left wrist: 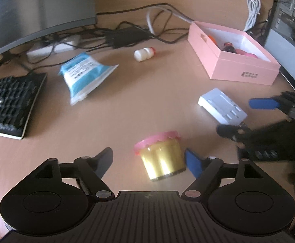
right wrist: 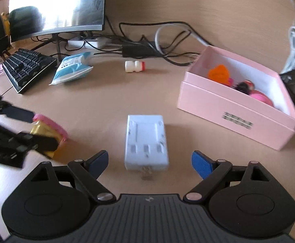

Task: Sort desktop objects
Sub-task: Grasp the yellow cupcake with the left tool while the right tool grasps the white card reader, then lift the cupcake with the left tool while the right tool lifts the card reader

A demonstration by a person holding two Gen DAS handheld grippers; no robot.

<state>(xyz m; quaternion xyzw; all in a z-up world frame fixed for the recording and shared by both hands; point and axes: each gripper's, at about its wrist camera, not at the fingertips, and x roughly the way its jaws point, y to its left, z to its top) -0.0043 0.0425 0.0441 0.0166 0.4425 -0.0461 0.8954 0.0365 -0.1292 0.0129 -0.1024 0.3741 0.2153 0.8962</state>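
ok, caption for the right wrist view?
Open right gripper lined up on the white charger, pink box to its right.

**Objects on table: positions and poses**

Gold jar with pink scalloped lid: tilted, lid end leaning toward the keyboard side. White rectangular adapter: lying flat, metal prongs at its near end, well apart from the jar. Pink box: open, white inside, barcode label on one long wall; holds an orange item plus dark and pink items, blurred. Small white bottle, red cap: on its side, mid-table. Blue-and-white pouch: flat, beside the keyboard.
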